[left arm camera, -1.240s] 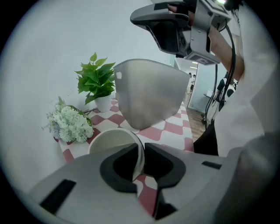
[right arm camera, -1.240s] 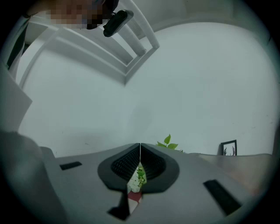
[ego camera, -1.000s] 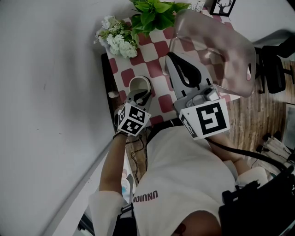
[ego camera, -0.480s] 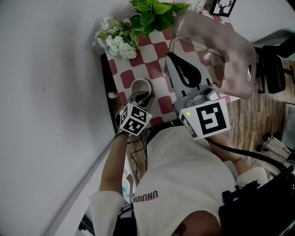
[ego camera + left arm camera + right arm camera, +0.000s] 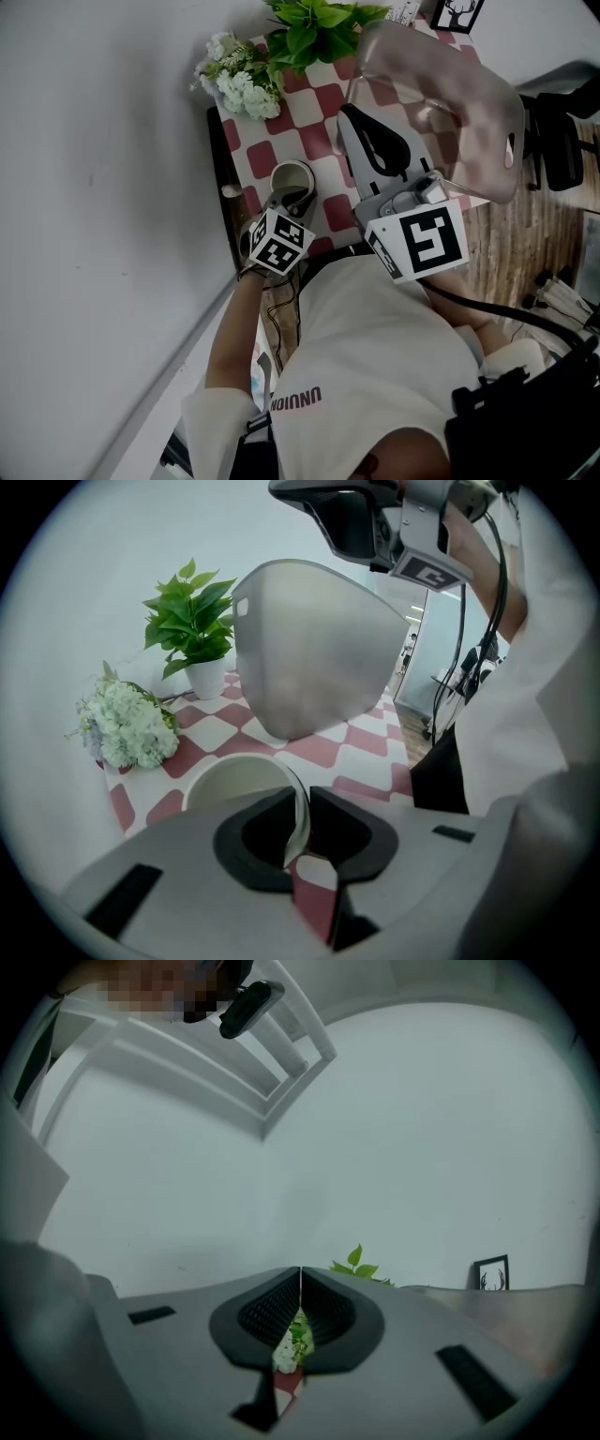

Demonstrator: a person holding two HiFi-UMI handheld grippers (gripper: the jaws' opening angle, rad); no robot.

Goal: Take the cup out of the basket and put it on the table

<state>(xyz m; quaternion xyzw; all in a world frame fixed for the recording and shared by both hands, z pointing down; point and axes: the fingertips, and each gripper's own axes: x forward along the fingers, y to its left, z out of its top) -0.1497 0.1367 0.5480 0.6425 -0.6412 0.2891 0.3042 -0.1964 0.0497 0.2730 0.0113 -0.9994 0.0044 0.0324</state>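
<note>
**Inspector A:** What is recorded for the left gripper (image 5: 300, 825)?

**Inspector B:** Its 2 jaws are found closed on the wall of the white cup (image 5: 232, 782). 1 jaw is set inside the rim and 1 outside. The thin wall is pinched between the black pads (image 5: 349, 829).

**Inspector A:** Where is the cup located?

**Inspector B:** In the head view it is noted left of centre, upright, mouth up. It is seen over the red-and-white checkered tablecloth (image 5: 323, 98), near the cloth's left edge. It is outside the basket and apart from it. Its base is hidden by the gripper, so contact with the cloth cannot be confirmed.

**Inspector A:** And the right gripper (image 5: 300, 1321)?

**Inspector B:** In its own view the jaws are seen pressed together, with only a thin pale line left between the ribbed pads. In the head view the translucent basket (image 5: 450, 103) is seen gripped at its edge. It is held clear of the table and tilted, in the upper right of the frame. In the left gripper view it is seen hanging above and behind the cup.

**Inspector A:** Other items noted?

**Inspector B:** 3 items are listed in the head view:
- 1 bunch of white flowers (image 5: 242, 84) is noted at the cloth's upper left.
- 1 green potted plant (image 5: 314, 23) is noted at top centre.
- 1 small framed picture (image 5: 455, 13) is noted at the top right.
</note>
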